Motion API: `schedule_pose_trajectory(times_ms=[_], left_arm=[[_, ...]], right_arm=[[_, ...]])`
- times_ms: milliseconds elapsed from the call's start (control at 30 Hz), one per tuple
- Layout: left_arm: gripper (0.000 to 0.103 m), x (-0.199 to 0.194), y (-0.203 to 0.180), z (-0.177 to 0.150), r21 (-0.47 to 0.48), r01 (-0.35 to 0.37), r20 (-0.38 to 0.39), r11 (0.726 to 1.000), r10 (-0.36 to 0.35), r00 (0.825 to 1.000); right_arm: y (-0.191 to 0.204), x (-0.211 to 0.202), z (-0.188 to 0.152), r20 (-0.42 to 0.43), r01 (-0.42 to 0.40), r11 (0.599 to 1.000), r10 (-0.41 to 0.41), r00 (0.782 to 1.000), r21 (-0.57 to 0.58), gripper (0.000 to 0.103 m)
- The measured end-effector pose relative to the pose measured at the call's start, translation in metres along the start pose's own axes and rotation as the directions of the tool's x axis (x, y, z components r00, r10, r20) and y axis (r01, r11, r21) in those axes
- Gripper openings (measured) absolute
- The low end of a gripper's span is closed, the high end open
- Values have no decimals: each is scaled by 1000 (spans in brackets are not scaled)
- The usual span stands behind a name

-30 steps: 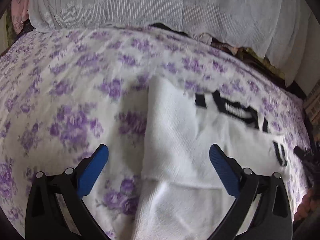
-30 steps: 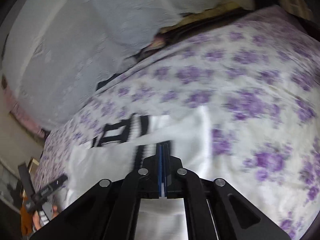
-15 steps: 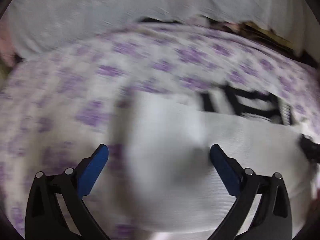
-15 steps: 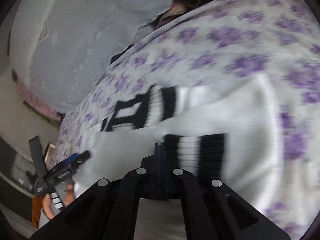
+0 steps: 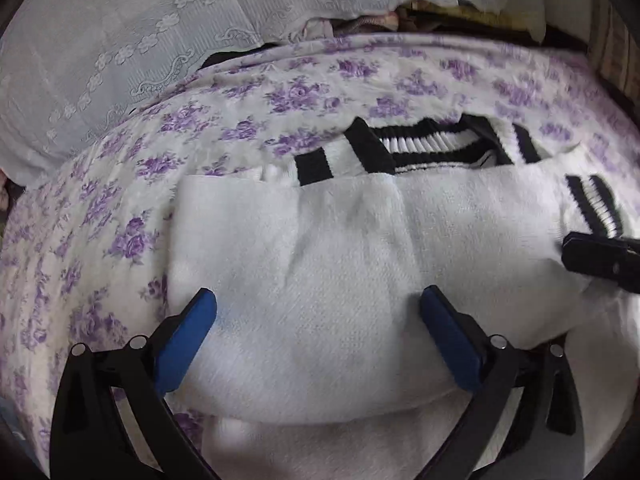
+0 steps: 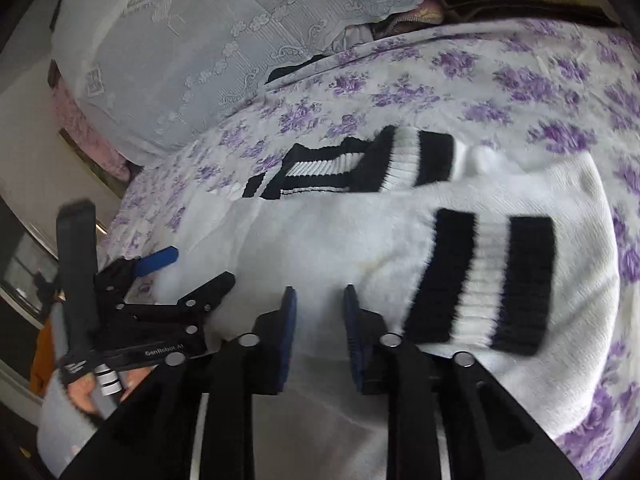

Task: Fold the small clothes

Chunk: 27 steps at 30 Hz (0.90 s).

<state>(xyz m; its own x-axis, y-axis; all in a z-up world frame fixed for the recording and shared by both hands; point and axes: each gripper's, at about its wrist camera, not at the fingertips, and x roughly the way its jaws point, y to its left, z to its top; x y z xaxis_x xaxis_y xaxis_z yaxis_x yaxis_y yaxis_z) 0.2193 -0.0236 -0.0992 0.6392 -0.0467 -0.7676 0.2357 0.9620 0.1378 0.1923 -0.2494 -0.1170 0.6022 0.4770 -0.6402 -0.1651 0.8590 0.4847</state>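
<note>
A white knit sweater with black-and-white striped collar lies on the flowered bedspread, one side folded in. My left gripper hovers open low over its folded body, blue pads wide apart with nothing gripped. In the right wrist view a sleeve with a striped cuff lies across the sweater. My right gripper is just behind that cuff; its jaws are opening, a narrow gap with white knit showing beyond. The left gripper shows at the sweater's left edge, the right gripper at its right.
A pale lace-trimmed cover is heaped along the far side of the bed, with dark and pink clothes tucked behind it. A hand holds the left gripper's handle at the bed's left edge.
The right jaws, shut a second ago, now stand slightly apart, and the striped cuff lies flat on the sweater. Both grippers have sunk closer to the garment; the left one shifted over the folded body.
</note>
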Motion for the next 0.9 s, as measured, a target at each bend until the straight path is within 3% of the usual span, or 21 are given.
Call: schedule_pose_trajectory(times_ms=[67,133,167,233,300,367,433,500,533,600,667,767,800,867,900], left_arm=[[99,-9,18,3,-38,11,-5,999,-11,1000],[99,-19,32,11,-67,-27,38,997,30,999],[99,-22,38,17,-83,-10,55,996,15,998],[99,-15,45,33,-118,49,42,992,-44,998],[99,-3,43,46,-129,69,22,989,-66,998],[99,20,40,53,-138,48,-20,989,-51,998],[99,45,44,48,-154,1,-85,988,-14,996],[99,51,61,34,-222,85,-51,971,-98,994],[99,48,67,32,-238,83,-49,968,-97,994],[99,41,82,22,-279,31,-82,960,-56,995],[98,23,96,8,-337,73,-54,939,-97,994],[98,-5,95,-5,-357,152,-6,922,-164,986],[98,-10,89,-9,-340,149,-3,929,-160,987],[99,-4,67,-17,-252,60,-69,966,-80,994],[99,0,59,-24,-219,34,-70,975,-50,996]], right_arm=[[-18,-12,2,2,-4,998,4,1000,55,0],[-24,-17,9,15,-43,992,42,999,120,1],[-21,-17,14,31,-42,991,39,999,124,7],[-9,-11,29,53,-43,995,39,998,91,9],[-3,6,42,53,-50,993,44,998,104,27],[-11,25,48,37,-46,988,41,998,147,37],[-22,29,47,53,-60,985,52,997,159,30],[-37,22,42,51,-77,982,69,996,175,9],[-44,16,40,54,-65,982,56,997,178,3],[-62,-1,34,73,-50,978,36,997,204,0],[-69,-16,29,85,-41,971,21,996,237,0],[-44,-37,22,144,-33,986,10,990,160,18],[-31,-37,18,139,-57,990,38,990,132,37],[-13,-26,7,77,-72,993,66,995,89,63],[-8,-21,2,60,-34,998,30,998,58,64]])
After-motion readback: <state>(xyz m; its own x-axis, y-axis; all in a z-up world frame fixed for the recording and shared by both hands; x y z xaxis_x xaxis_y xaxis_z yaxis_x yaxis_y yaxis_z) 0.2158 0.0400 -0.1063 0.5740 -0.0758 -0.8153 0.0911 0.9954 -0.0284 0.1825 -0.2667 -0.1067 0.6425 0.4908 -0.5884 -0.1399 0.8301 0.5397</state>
